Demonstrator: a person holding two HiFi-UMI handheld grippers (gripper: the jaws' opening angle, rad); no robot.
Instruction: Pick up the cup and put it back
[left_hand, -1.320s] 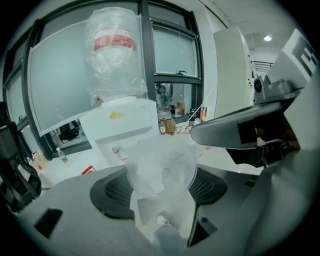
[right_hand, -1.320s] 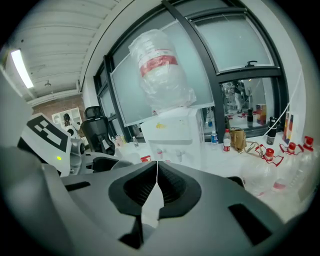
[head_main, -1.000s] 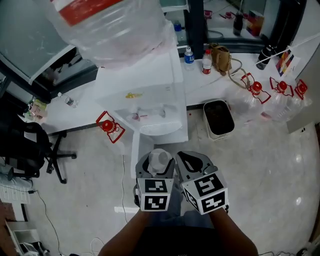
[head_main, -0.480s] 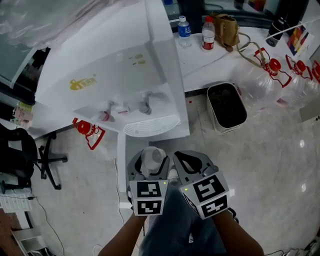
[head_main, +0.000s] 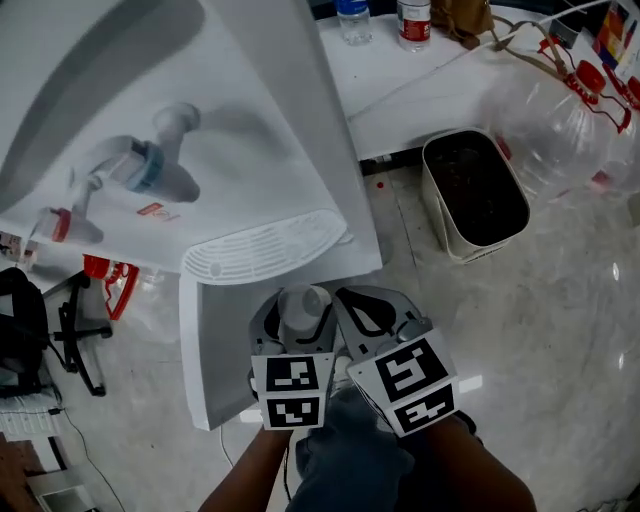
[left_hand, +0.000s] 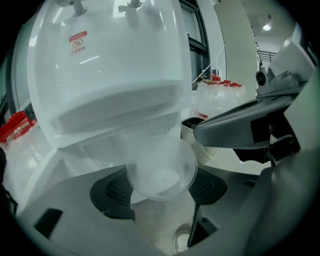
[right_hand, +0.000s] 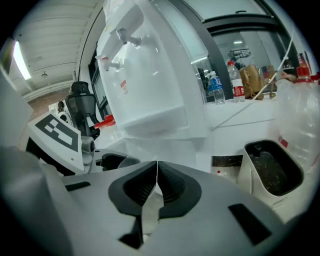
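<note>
One white water dispenser (head_main: 230, 130) fills most of my head view, its drip tray (head_main: 262, 246) facing me. Behind it I see a white table (head_main: 430, 90) carrying two small bottles (head_main: 353, 18). On the floor (head_main: 560, 330) beside the dispenser stands a bin (head_main: 475, 190) with a dark interior, and a large clear water jug (head_main: 560, 110) lies near it. My left claw (head_main: 297, 318) is held just in front of the drip tray, jaws closed on the cup (left_hand: 161, 169). I read the cup as translucent, with its open mouth turned toward the left gripper view. My right claw (right_hand: 156, 182) sits just beside the left one, jaws pressed together with nothing between them
</note>
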